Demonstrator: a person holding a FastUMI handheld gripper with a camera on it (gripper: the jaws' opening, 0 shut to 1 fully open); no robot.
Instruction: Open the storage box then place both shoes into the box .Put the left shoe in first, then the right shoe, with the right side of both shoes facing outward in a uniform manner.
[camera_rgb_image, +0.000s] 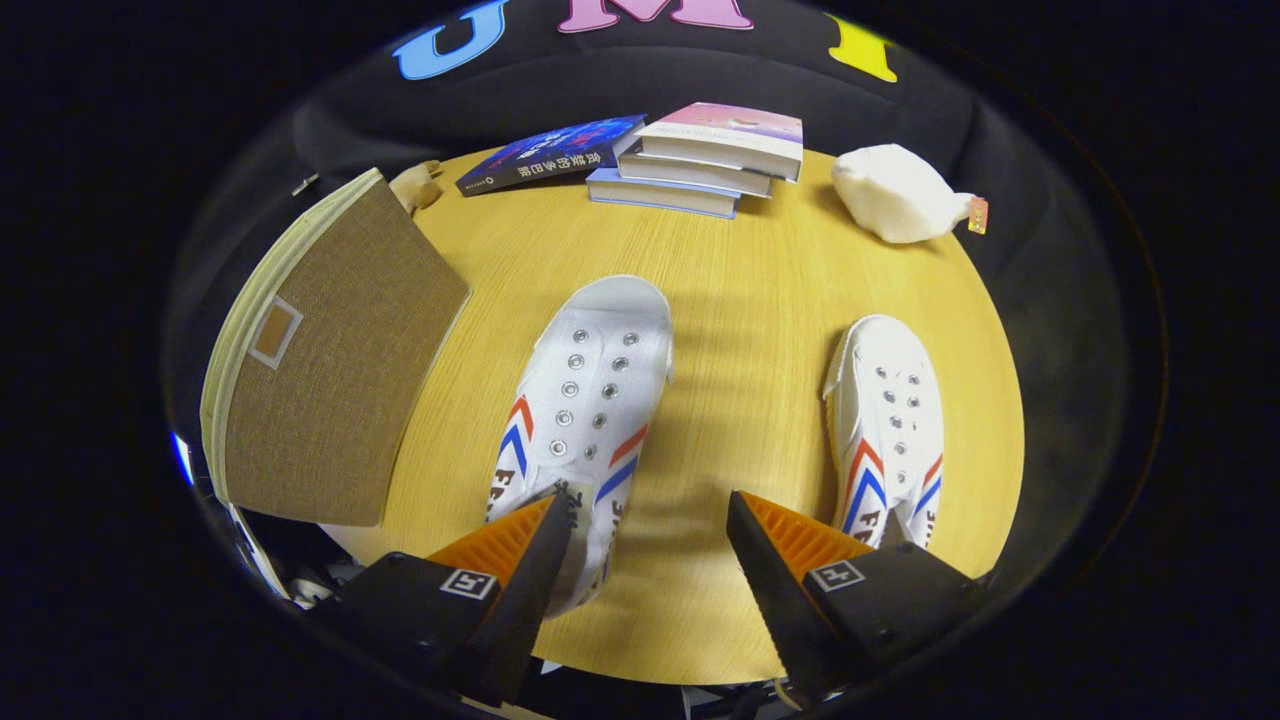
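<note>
Both fingers (560, 530) spread wide, gripping nothing, one overlapping the nearer white shoe (590, 400)

The gripper (650, 525) is hovering with fingers spread apart over the table (740, 300), the left shoe (585, 400) lying under its left finger, the right shoe (890, 420) sitting right, the closed storage box (330, 370) standing left.

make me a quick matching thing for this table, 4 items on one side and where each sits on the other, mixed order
1 brown woven fabric storage box
2 stack of books
3 soft white plush toy
4 open gripper

a far table edge, beside the books
b near table edge, between the two white canvas shoes
c far edge, middle
d beside the shoes, lid closed

Pairs: 1-d, 2-c, 3-a, 4-b
</note>
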